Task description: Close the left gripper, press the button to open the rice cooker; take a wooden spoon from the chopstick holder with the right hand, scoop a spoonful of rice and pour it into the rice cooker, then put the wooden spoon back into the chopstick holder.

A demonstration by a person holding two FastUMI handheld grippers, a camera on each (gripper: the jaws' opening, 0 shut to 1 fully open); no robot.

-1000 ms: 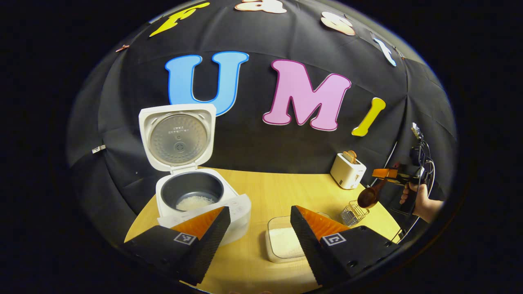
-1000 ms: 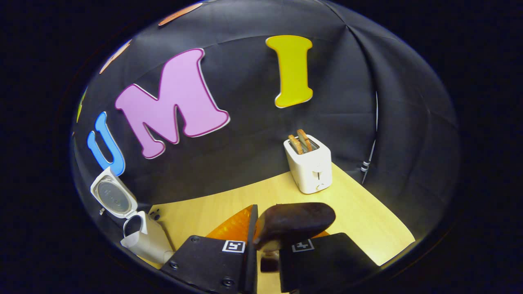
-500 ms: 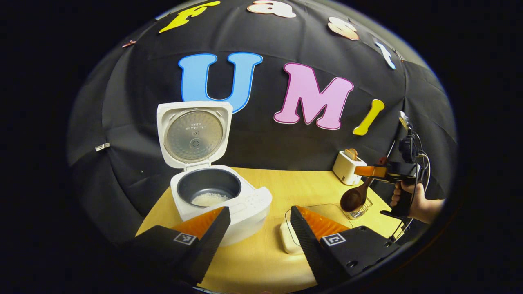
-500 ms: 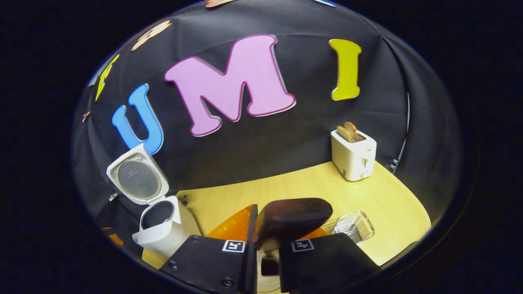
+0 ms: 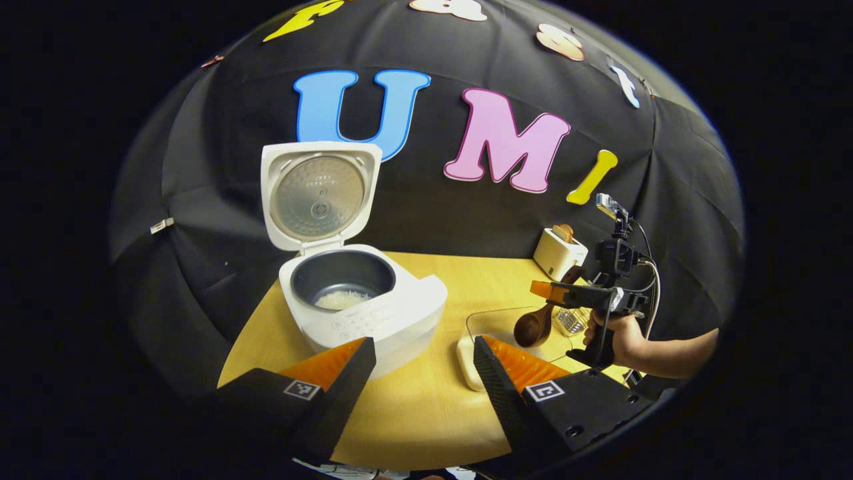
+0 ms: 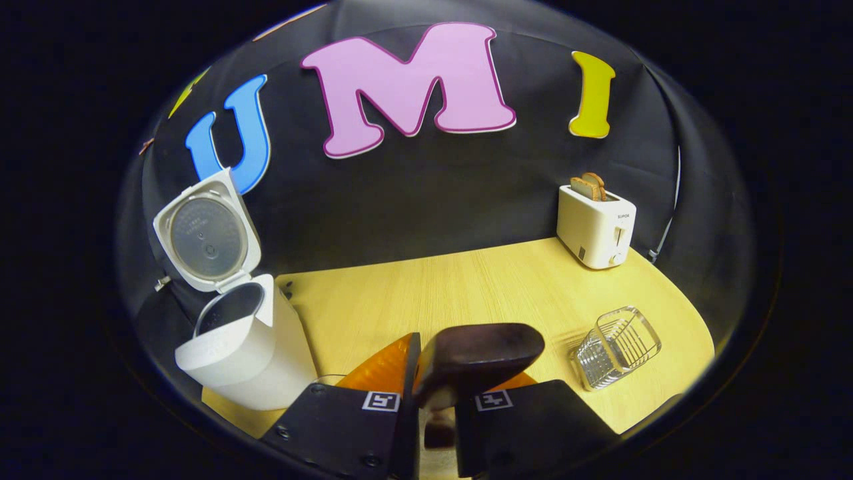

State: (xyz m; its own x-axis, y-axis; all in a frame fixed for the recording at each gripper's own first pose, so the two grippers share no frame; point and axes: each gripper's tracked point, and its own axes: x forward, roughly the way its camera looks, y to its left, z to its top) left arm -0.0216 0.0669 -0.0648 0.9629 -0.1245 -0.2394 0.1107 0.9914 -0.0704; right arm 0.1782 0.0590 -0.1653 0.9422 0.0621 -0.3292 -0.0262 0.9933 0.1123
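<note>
The right gripper (image 6: 436,407) pinches the dark, smooth wooden spoon (image 6: 476,360) between its orange ribbed fingers (image 6: 380,367), bowl hanging over the clear rice tray (image 5: 496,323). The left gripper (image 5: 423,373) hovers with its wedge fingers spread, holding nothing. Ahead sits the rounded white rice cooker (image 5: 373,313), lid upright, rice in its grey pot. The wire chopstick holder (image 6: 616,347) lies tilted on the pale wood table (image 6: 466,287).

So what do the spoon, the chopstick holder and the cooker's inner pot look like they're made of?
Spoon: dark brown wood, smooth, faint sheen. Chopstick holder: thin metal wire mesh, silvery and see-through, though the shine could be plating. Inner pot: dark grey, matte, likely coated metal; white rice lies at its bottom.
</note>
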